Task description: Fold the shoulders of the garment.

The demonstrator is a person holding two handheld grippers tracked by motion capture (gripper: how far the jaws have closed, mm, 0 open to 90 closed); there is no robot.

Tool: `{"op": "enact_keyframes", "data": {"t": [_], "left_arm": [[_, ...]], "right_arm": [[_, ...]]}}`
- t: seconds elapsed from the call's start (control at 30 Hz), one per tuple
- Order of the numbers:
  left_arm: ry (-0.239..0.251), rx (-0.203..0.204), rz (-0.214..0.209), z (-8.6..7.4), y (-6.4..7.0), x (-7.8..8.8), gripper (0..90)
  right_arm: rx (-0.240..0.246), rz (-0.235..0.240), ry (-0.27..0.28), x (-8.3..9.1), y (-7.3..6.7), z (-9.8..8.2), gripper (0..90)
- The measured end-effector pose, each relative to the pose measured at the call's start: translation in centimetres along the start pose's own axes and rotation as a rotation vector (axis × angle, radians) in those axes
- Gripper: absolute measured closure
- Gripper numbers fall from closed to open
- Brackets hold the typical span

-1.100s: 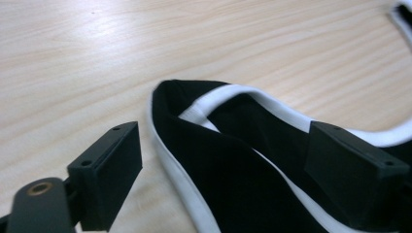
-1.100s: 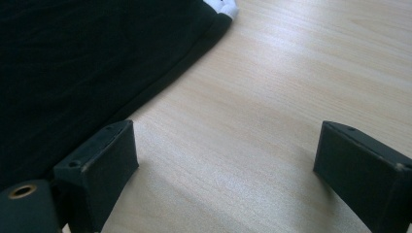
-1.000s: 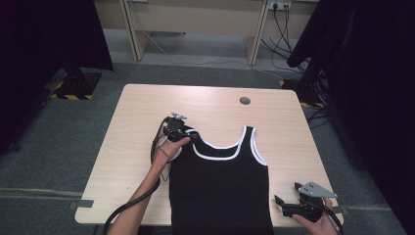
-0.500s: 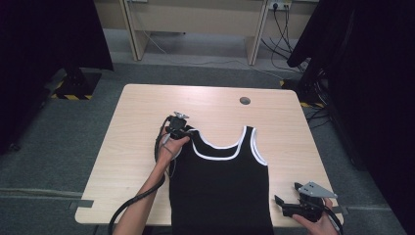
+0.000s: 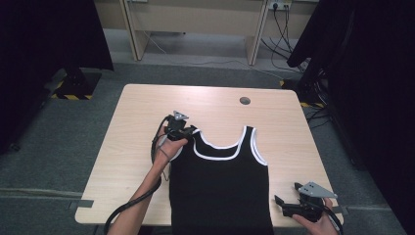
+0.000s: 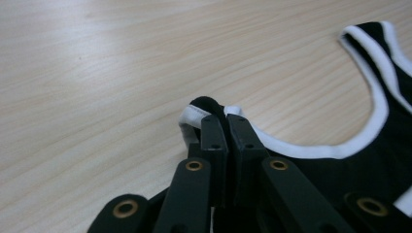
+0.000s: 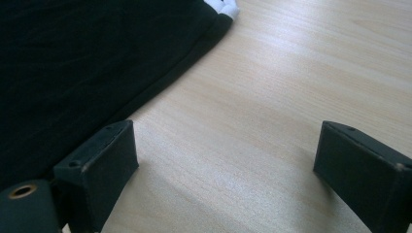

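A black tank top (image 5: pixel 220 181) with white trim lies flat on the light wooden table (image 5: pixel 142 107), neckline toward the far side. My left gripper (image 5: pixel 188 131) is at its left shoulder strap (image 6: pixel 193 114). Its jaws have just been closing and now pinch the strap's folded end, as the left gripper view (image 6: pixel 225 119) shows. My right gripper (image 5: pixel 279 203) rests near the table's front right corner, beside the top's right edge. In the right gripper view its jaws (image 7: pixel 228 145) stand wide apart over bare wood, with the black fabric (image 7: pixel 73 58) to their left.
A round cable hole (image 5: pixel 244 100) sits near the table's far edge. The left gripper's black cable (image 5: pixel 157 144) loops over the table beside the forearm. The table's front edge lies close under the right hand. Dark curtains stand to both sides.
The left gripper's jaws have closed onto the shoulder strap, which now bunches between them. The right gripper has kept still.
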State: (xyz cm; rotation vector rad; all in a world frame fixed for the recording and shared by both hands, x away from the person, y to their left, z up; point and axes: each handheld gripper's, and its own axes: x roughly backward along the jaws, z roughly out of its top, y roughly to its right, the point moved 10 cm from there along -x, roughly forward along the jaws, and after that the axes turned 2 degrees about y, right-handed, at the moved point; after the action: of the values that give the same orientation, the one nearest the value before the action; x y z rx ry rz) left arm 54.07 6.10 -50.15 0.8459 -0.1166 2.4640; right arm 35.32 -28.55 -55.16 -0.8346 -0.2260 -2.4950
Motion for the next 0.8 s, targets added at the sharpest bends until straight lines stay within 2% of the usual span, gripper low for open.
{"op": "enact_keyframes", "data": {"t": [0.13,0.23,0.4,0.5,0.63,0.77,0.8], "left_arm": [[0.032,-0.016,-0.039,0.5,1.2,1.7,85.9],[0.052,-0.055,-0.06,0.7,2.4,3.2,85.9],[0.079,-0.057,-0.097,0.6,3.7,4.8,85.6],[0.079,-0.088,-0.109,-0.2,4.9,6.0,85.2],[0.088,-0.091,-0.124,-0.8,5.7,6.8,84.4],[0.111,-0.114,-0.138,-2.1,7.2,8.0,84.5],[0.111,-0.114,-0.138,-2.1,7.2,8.0,84.5]], "right_arm": [[-0.001,-0.001,0.0,0.0,0.0,0.0,9.0],[-0.001,-0.001,-0.001,0.0,0.0,0.0,9.0],[-0.001,-0.001,-0.001,0.0,0.0,0.0,9.0],[-0.001,-0.001,-0.002,0.0,0.0,0.0,9.0],[-0.001,-0.001,-0.001,0.0,0.0,0.0,9.0],[-0.001,-0.001,-0.001,0.0,0.0,0.0,9.0],[-0.001,-0.001,-0.001,0.0,0.0,0.0,9.0]]}}
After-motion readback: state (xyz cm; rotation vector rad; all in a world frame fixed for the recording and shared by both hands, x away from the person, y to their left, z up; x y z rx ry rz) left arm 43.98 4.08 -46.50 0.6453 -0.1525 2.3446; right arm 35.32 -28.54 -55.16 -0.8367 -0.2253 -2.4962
